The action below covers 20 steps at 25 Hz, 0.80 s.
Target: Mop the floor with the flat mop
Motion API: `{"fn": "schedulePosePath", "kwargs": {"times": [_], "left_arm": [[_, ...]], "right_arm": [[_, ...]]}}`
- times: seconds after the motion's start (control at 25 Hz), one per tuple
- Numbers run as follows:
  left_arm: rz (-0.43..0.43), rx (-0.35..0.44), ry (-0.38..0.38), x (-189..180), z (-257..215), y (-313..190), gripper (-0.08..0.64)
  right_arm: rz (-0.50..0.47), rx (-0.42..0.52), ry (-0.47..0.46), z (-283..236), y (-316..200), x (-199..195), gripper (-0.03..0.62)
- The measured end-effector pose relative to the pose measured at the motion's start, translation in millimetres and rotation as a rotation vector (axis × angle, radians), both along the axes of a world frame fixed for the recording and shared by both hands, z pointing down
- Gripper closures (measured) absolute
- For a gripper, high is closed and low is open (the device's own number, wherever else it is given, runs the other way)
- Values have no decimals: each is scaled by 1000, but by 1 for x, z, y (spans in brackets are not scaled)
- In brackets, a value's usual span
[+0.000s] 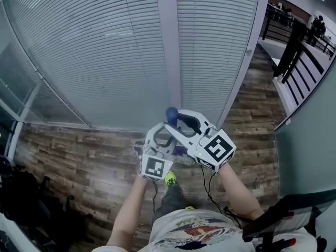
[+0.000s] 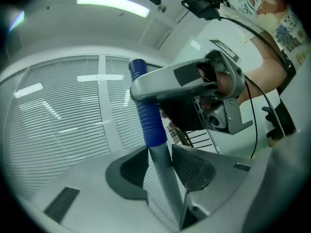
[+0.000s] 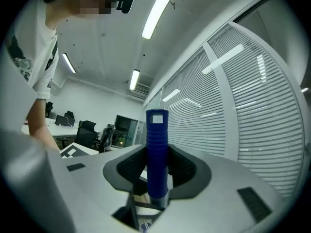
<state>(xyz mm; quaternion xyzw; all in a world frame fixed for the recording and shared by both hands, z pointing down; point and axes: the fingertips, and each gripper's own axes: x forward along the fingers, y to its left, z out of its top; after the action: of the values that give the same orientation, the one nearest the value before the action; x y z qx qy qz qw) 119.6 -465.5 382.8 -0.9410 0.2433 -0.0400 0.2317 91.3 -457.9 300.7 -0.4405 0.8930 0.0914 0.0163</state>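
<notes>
The flat mop's handle stands upright in front of me; its blue ribbed grip [image 1: 171, 113] tops a grey pole [image 2: 165, 178]. My right gripper [image 1: 174, 122] is shut on the blue grip [image 3: 157, 154], with both dark pads against it. Lower on the handle, my left gripper [image 1: 166, 140] is open around the grey pole. The pole leans on the right-hand pad [image 2: 197, 166], and a gap shows at the other pad. The right gripper [image 2: 142, 89] also shows in the left gripper view, clamped across the grip. The mop head is hidden below the grippers.
A glass wall with closed white blinds [image 1: 105, 51] and a white post [image 1: 169, 46] stands just ahead. Wood-plank floor [image 1: 79, 161] lies below. Black bags or gear [image 1: 23, 203] sit at the left, a black railing [image 1: 294, 46] and a grey partition [image 1: 310, 140] at the right. My yellow-green shoe [image 1: 170, 179] is underneath.
</notes>
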Motion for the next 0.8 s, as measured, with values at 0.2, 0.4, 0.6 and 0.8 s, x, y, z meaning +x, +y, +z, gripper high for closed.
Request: {"fn": "schedulePosePath", "kwargs": {"times": [0.2,0.4,0.6,0.8], "left_arm": [[-120,-166,76,-22,27,96,433],[-141,-217,-4,-35,46,156,436],[-124,-108,-73,-57,65,184,436],[-21,-76,-128,-56,93,215,463]], "right_arm": [[-56,23,59,28,106,-25,450],[-80,-77,-64,50,166,-43,443],[-109,-99,27,65,194,-70,440],[-205,-135,109,91,249,-112,437]]}}
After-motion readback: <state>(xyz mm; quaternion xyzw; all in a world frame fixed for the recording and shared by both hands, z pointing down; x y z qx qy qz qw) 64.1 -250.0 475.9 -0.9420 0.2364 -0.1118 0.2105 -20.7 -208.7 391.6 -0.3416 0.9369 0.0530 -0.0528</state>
